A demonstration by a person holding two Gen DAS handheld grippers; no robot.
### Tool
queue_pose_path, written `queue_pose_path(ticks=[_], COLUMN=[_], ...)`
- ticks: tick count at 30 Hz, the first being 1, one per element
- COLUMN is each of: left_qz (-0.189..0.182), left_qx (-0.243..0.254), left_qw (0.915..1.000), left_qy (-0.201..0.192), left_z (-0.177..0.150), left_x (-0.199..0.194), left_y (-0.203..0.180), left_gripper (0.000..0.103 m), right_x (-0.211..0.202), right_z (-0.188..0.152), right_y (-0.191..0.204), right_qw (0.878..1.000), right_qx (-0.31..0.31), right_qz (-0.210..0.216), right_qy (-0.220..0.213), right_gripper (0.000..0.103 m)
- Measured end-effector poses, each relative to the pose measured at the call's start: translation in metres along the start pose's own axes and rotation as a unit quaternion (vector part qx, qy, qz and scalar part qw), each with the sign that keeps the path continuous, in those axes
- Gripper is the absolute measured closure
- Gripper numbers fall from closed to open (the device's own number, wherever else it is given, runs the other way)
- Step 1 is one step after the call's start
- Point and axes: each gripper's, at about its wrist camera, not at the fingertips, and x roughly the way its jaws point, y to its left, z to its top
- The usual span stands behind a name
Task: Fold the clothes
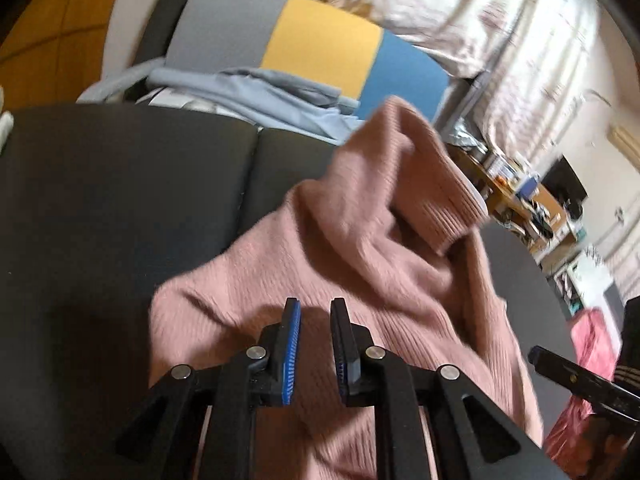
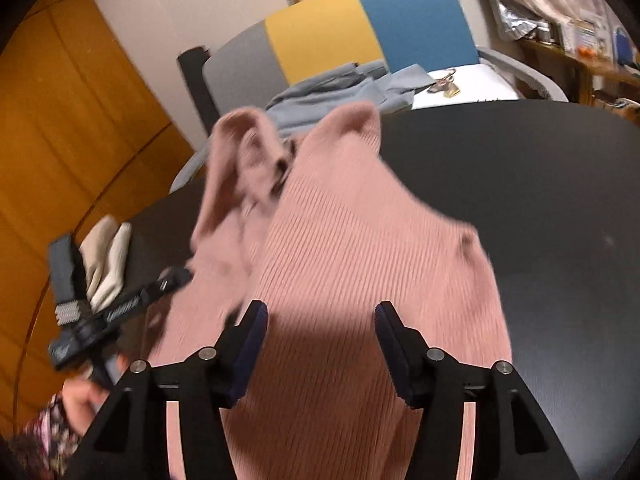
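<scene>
Bench: you work at a dark round bench (image 2: 520, 184).
Chair: a grey, yellow and blue chair (image 2: 340, 28) stands behind it.
Wall: orange wood panelling (image 2: 60, 128) on your left.
Curtains: pale curtains (image 1: 500, 20) on your right.

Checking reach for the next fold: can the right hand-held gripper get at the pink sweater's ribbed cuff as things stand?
Probably yes. The right hand-held gripper is open above the pink sweater, and nothing lies between it and the ribbed cuff, which sits raised on top of the sweater.

Bare dark table (image 2: 540, 200) right, pink sweater (image 2: 340, 260) heaped centre, cream cloth (image 2: 106, 260) left.
</scene>
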Motion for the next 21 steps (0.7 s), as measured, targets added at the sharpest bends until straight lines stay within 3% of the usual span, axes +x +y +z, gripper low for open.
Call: queue_pose_path(ticks=[2, 5, 9, 10, 13, 19, 21], left_qz=[0.032, 0.044, 0.057, 0.058, 0.054, 0.043, 0.046], left_qx=[0.034, 0.035, 0.044, 0.045, 0.043, 0.034, 0.038], left_qw=[0.9988, 0.9983, 0.9973, 0.9972, 0.9975, 0.9984, 0.9982], left_qy=[0.012, 0.015, 0.019, 0.018, 0.014, 0.011, 0.011], left_z=[-0.011, -0.013, -0.001, 0.0, -0.001, 0.0, 0.0], left_x=[0.011, 0.017, 0.025, 0.026, 0.024, 0.025, 0.027], left_y=[-0.006, -0.006, -0.017, -0.019, -0.019, -0.019, -0.019], left_gripper=[0.087, 0.087, 0.087, 0.086, 0.086, 0.086, 0.086], right_x=[-0.005, -0.011, 0.003, 0.005, 0.005, -0.032, -0.041], right_z=[-0.016, -0.037, -0.064, -0.067, -0.068, -0.038, -0.028], right_y=[0.009, 0.025, 0.037, 0.037, 0.035, -0.011, -0.037], right_qw=[1.0, 0.997, 0.99, 0.99, 0.989, 0.998, 0.999], right_qx=[-0.017, -0.044, -0.083, -0.093, -0.114, -0.049, 0.002], right_qz=[0.0, 0.029, -0.01, -0.019, -0.034, -0.033, -0.014], right_qy=[0.021, 0.059, 0.113, 0.106, 0.089, 0.038, 0.029], right_gripper=[0.046, 0.046, 0.045, 0.046, 0.081, 0.085, 0.085])
